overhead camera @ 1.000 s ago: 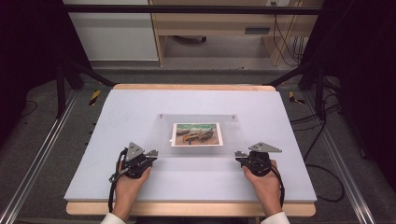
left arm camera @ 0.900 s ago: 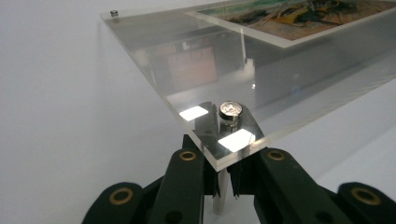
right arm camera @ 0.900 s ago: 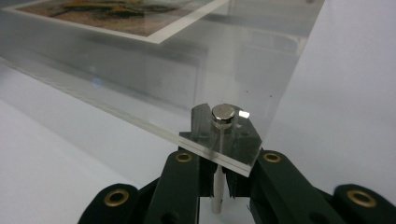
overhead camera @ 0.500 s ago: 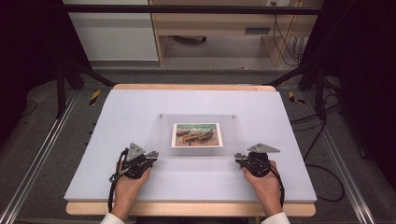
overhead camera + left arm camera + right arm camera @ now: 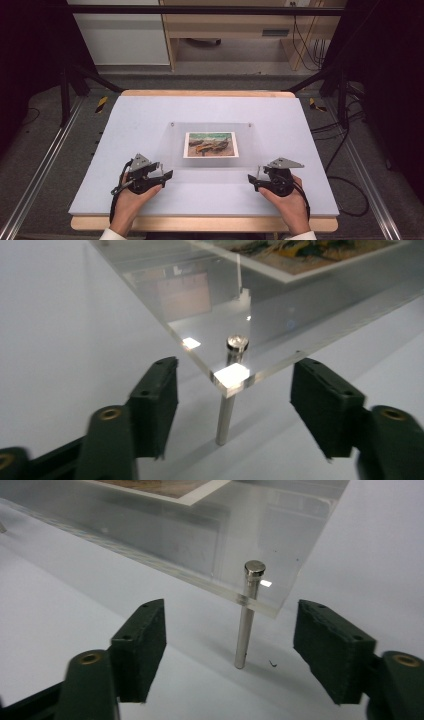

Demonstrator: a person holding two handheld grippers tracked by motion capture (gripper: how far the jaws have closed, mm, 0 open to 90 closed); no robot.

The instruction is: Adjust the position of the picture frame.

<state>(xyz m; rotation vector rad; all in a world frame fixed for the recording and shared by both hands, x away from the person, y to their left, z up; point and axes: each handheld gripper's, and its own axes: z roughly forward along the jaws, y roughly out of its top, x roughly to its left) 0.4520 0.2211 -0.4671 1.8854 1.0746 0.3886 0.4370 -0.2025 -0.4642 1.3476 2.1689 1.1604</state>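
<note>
Table (image 5: pixel 150 120) and grippers as before

Left claw (image 5: pixel 167 175) and right claw (image 5: pixel 251 182): each hand-held, low over the surface, jaws spread wide, pointing inward, forearms entering from below.

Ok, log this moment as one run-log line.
left gripper: open, at acrylic frame corner | right gripper: open, at other near corner | contact: none
</note>
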